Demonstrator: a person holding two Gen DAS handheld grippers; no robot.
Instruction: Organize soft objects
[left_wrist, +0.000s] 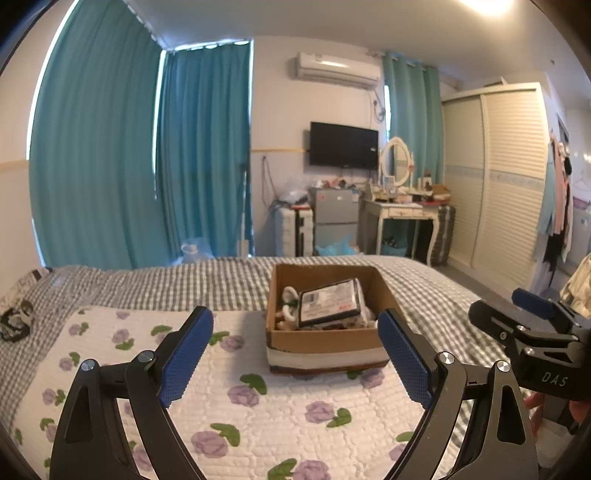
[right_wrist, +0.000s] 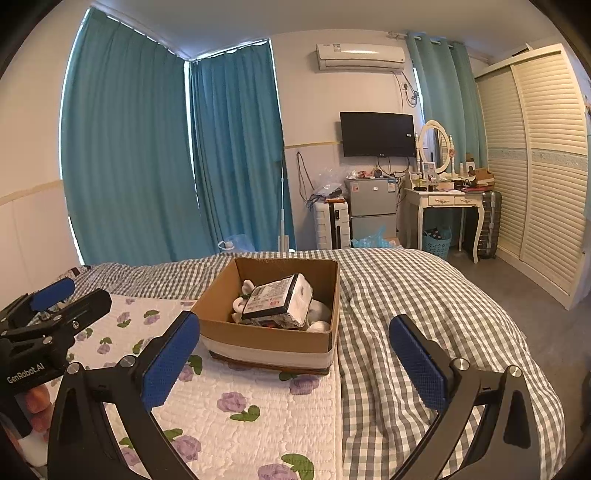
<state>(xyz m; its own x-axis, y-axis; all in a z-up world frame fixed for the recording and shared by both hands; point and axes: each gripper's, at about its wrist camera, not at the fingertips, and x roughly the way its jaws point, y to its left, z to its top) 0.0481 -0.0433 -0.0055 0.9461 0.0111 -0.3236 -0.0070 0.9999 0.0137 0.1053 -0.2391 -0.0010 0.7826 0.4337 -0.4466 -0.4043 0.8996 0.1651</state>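
Note:
An open cardboard box (left_wrist: 325, 338) (right_wrist: 266, 338) stands on the bed. It holds a plastic-wrapped package (left_wrist: 330, 303) (right_wrist: 277, 301) on top of white soft items (left_wrist: 290, 297) (right_wrist: 320, 325). My left gripper (left_wrist: 295, 354) is open and empty, just short of the box's near wall. My right gripper (right_wrist: 295, 354) is open and empty, in front of the box's right corner. The right gripper also shows at the right edge of the left wrist view (left_wrist: 532, 314). The left gripper shows at the left edge of the right wrist view (right_wrist: 55, 299).
A white floral quilted mat (left_wrist: 221, 387) (right_wrist: 240, 406) lies on the grey checked bedspread (left_wrist: 166, 284) (right_wrist: 424, 314). A black-and-white soft item (left_wrist: 16, 319) lies at the bed's far left. A dresser (right_wrist: 443, 201), fridge (right_wrist: 373, 206) and wardrobe (right_wrist: 546, 166) stand beyond.

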